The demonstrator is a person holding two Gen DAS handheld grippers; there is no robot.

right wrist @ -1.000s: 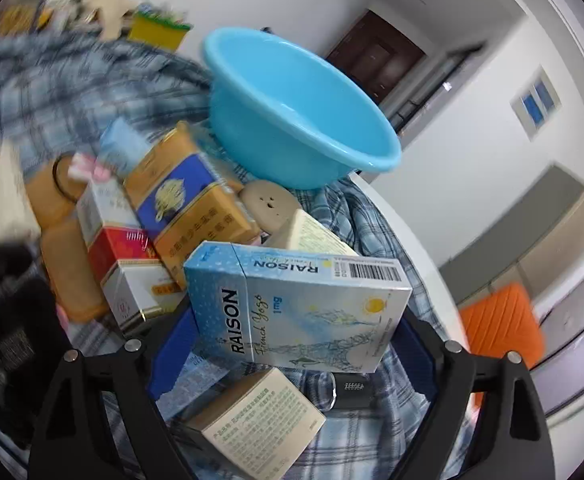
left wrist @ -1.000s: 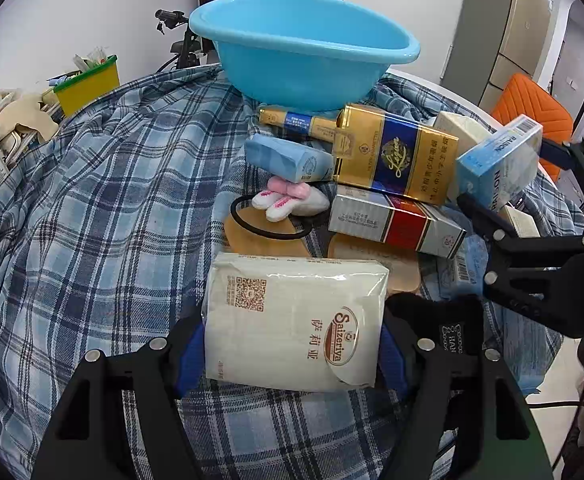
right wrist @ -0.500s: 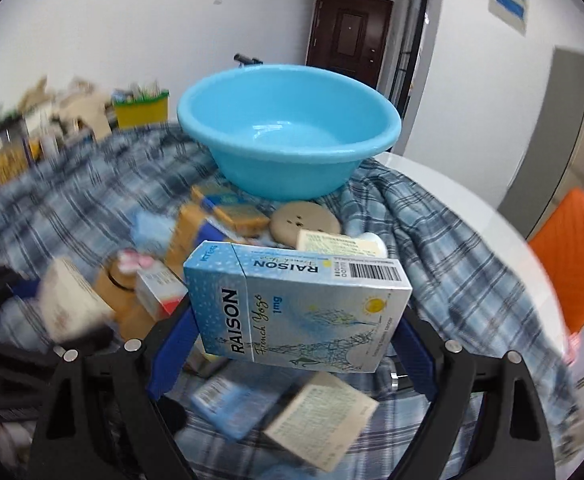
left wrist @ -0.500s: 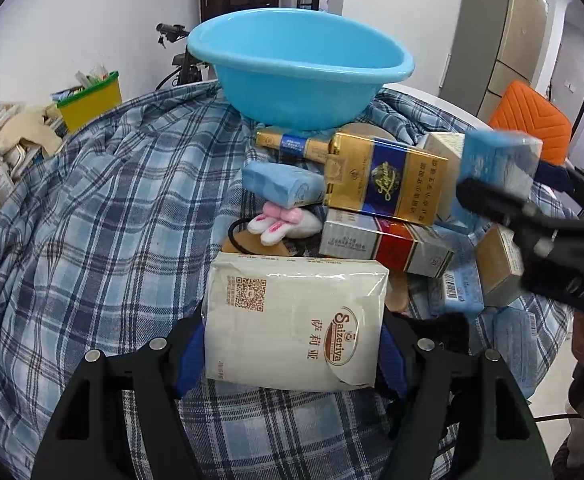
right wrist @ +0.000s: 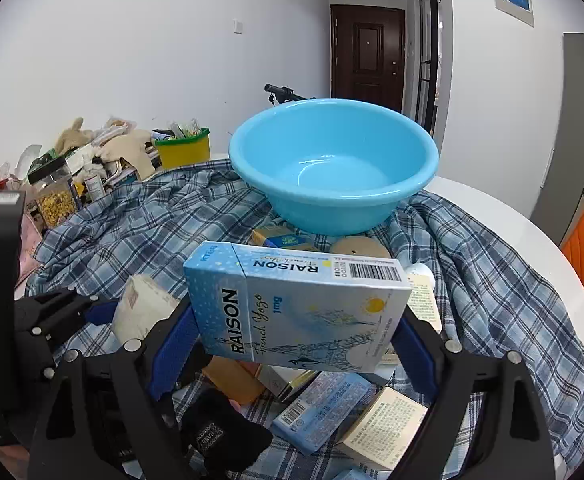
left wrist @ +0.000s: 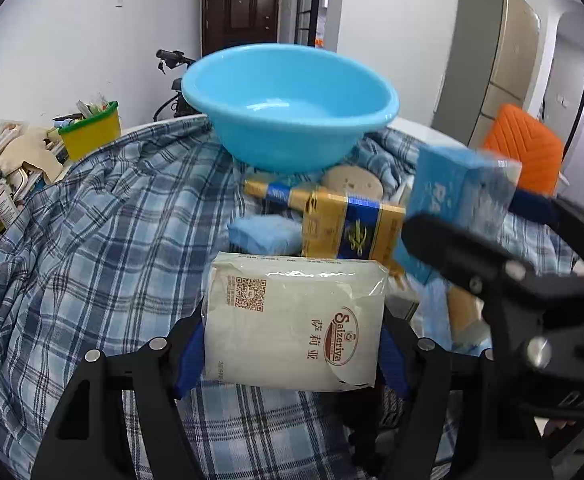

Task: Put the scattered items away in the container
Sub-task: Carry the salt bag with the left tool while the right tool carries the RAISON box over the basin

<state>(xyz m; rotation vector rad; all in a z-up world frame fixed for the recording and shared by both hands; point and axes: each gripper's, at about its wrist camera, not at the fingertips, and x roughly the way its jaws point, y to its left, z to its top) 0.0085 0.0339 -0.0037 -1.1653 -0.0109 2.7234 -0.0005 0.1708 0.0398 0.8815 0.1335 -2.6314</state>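
Grippers carrying two packs toward the blue basin on the checked cloth.
Left gripper is clamping a white tissue pack; right gripper is clamping a pale blue box. Each load needs carrying clear over the rim before the jaws part, one at a time.

White walls enclose the room, with a dark brown door at the far end and a light switch to its left. A grey-beige cabinet stands at the right, an orange chair before it. A round white bench carries a blue plaid cloth; clutter lines the left wall.
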